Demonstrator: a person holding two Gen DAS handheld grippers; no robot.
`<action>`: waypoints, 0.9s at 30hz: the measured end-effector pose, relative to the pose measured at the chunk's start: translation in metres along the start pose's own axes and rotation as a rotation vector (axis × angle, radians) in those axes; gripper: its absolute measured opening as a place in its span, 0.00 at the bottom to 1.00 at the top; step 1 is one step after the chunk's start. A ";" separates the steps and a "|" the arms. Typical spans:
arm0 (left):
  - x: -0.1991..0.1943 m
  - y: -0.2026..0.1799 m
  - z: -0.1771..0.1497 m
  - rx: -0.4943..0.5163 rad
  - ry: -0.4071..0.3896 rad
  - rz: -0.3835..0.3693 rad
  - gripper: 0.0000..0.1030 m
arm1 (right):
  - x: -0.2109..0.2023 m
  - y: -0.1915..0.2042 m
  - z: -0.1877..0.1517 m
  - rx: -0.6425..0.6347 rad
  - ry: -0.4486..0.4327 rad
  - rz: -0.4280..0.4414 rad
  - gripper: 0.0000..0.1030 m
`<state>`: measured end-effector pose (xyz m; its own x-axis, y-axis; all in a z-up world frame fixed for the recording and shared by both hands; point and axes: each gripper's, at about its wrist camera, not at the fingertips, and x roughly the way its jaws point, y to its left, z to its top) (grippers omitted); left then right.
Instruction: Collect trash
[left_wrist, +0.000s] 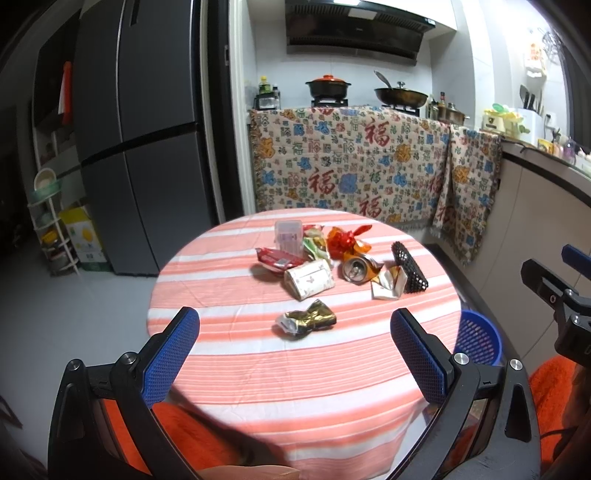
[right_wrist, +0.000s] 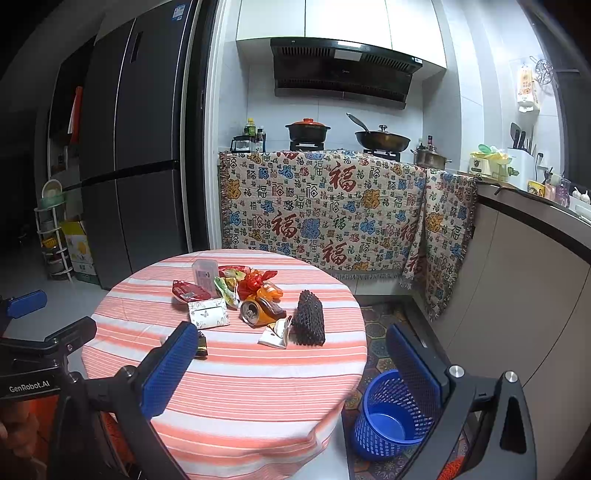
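A pile of trash lies on a round table with a pink striped cloth (left_wrist: 258, 369) (right_wrist: 240, 387): a crushed can (left_wrist: 356, 270) (right_wrist: 255, 312), a gold and black wrapper (left_wrist: 306, 322), a white tissue pack (left_wrist: 309, 282) (right_wrist: 208, 314), a red wrapper (left_wrist: 277, 258) (right_wrist: 188, 290), a black mesh piece (left_wrist: 410, 267) (right_wrist: 309, 319). A blue mesh bin (right_wrist: 391, 417) (left_wrist: 478, 338) stands on the floor right of the table. My left gripper (left_wrist: 294, 334) is open and empty, short of the gold wrapper. My right gripper (right_wrist: 291, 352) is open and empty above the table's right edge.
A grey fridge (left_wrist: 136, 147) stands at the back left beside a wire rack (left_wrist: 48, 221). A patterned cloth (left_wrist: 351, 162) hangs over the stove counter behind the table. A counter (right_wrist: 535, 258) runs along the right. A patterned mat (right_wrist: 380, 332) lies under the bin.
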<state>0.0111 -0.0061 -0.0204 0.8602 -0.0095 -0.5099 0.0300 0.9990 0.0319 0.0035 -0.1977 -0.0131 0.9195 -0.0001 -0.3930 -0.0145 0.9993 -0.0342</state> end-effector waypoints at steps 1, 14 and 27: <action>0.000 0.000 0.000 0.000 0.000 0.000 1.00 | 0.000 0.001 0.000 -0.002 0.000 -0.001 1.00; 0.004 -0.002 -0.006 0.001 0.003 -0.003 1.00 | 0.000 -0.003 -0.002 0.002 0.004 0.002 1.00; 0.004 -0.007 -0.011 0.000 0.012 -0.006 1.00 | 0.002 -0.005 -0.004 0.002 0.007 0.001 1.00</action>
<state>0.0090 -0.0125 -0.0327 0.8537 -0.0147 -0.5206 0.0349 0.9990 0.0289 0.0040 -0.2025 -0.0173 0.9166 0.0011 -0.3998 -0.0152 0.9994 -0.0322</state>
